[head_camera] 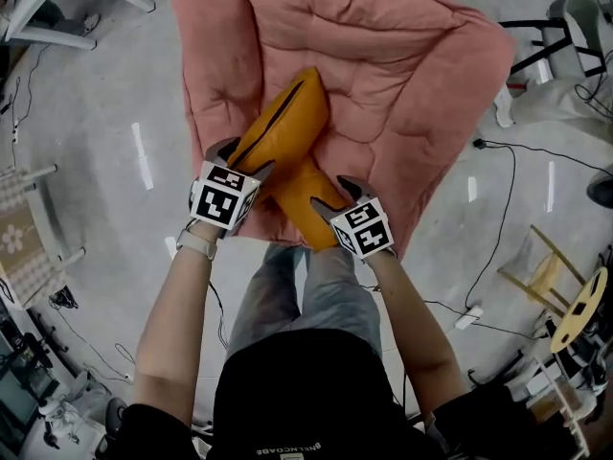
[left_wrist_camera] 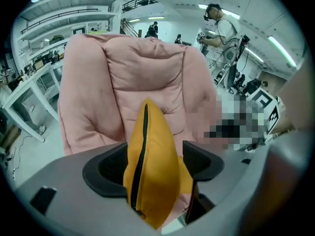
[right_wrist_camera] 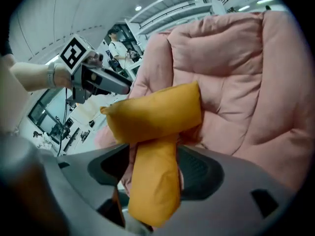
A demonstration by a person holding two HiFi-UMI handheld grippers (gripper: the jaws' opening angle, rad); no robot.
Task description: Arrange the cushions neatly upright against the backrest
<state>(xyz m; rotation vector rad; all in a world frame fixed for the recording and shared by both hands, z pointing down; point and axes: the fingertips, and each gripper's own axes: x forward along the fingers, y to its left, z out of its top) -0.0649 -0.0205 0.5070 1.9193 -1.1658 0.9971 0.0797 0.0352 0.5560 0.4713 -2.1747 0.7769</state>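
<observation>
Two orange cushions lie on a pink padded chair (head_camera: 383, 75). The longer cushion (head_camera: 283, 123), with a dark zipper, stands on edge along the seat. Its near end sits between the jaws of my left gripper (head_camera: 244, 156), which stand wide apart; the pads do not visibly press on it (left_wrist_camera: 155, 171). The second cushion (head_camera: 302, 204) lies at the seat's front edge, between the jaws of my right gripper (head_camera: 337, 197), with a dark gap beside one pad (right_wrist_camera: 155, 181). In the right gripper view the zippered cushion (right_wrist_camera: 155, 114) crosses behind it. The pink backrest (left_wrist_camera: 142, 73) rises beyond both.
The chair stands on a grey concrete floor with cables (head_camera: 508, 171) trailing at the right. A wooden stool (head_camera: 546, 276) stands at the lower right and a white table frame (head_camera: 57, 8) at the upper left. A person (left_wrist_camera: 221, 28) stands far behind the chair.
</observation>
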